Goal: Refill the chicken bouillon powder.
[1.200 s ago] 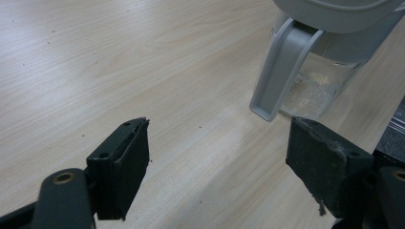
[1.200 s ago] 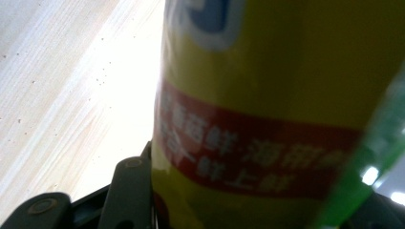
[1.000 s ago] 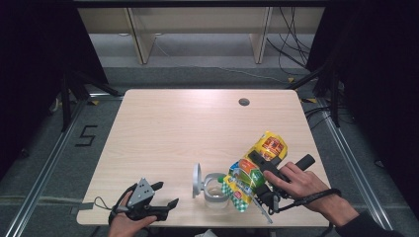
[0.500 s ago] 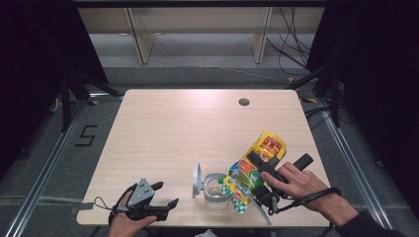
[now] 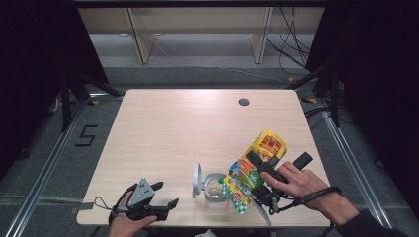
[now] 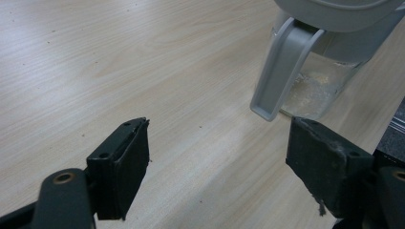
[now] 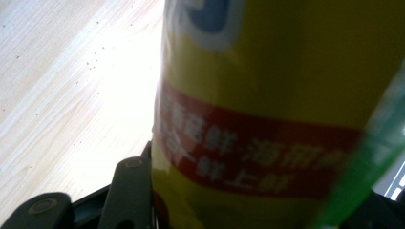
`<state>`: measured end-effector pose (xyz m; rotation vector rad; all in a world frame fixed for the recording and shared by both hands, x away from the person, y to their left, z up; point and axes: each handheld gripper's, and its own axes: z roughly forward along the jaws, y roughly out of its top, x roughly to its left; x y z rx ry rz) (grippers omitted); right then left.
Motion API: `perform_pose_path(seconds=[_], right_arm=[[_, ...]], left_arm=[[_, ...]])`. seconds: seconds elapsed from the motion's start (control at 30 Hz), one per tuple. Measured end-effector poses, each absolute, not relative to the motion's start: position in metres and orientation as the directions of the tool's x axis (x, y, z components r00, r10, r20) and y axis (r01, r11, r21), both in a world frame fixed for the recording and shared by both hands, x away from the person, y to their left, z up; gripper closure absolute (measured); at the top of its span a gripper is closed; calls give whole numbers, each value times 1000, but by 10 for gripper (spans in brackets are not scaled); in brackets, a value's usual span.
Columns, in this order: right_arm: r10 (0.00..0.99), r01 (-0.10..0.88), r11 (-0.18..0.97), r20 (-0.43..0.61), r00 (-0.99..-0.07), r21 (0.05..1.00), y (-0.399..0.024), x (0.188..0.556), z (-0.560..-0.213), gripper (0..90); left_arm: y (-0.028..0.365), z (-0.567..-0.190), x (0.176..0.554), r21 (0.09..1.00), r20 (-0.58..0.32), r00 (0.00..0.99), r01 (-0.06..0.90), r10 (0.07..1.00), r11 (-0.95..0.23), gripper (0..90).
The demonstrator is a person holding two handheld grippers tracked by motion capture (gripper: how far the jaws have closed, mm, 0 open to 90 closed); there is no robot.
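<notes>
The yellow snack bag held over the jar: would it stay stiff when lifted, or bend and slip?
The yellow snack bag is probably floppy: it looks like thin printed film, and it hangs tilted toward the jar. It seems light for its size. Its glossy surface may be slippery, so the right hand-held gripper, clamped across it, likely needs firm pressure.

pouch (image 5: 253, 168) tilted over jar (image 5: 216, 191), on table (image 5: 188, 128)
</notes>
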<state>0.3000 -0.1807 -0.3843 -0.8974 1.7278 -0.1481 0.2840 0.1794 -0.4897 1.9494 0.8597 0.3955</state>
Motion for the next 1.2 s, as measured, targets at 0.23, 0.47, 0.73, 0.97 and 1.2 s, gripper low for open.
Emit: perform_pose_path(seconds=[0.23, 0.47, 0.73, 0.97, 1.2], right_arm=[[-632, -487, 700, -770, -82, -522, -179, 300, -383, 530], [-649, -492, 681, -758, -64, -542, -176, 300, -382, 530], [-654, -492, 676, -754, -58, -549, -176, 300, -382, 531], [-625, -475, 710, -776, -87, -519, -177, 298, -385, 532], [-629, -479, 706, -772, -87, -522, -177, 298, -385, 532]], left_arm=[[179, -490, 284, 859, -71, 700, 405, 711, -313, 220], [179, -490, 284, 860, -71, 701, 403, 710, -312, 220], [180, -489, 284, 857, -71, 703, 406, 708, -317, 220], [179, -490, 284, 859, -71, 701, 405, 710, -314, 220], [178, -490, 283, 863, -87, 697, 410, 712, -296, 220]])
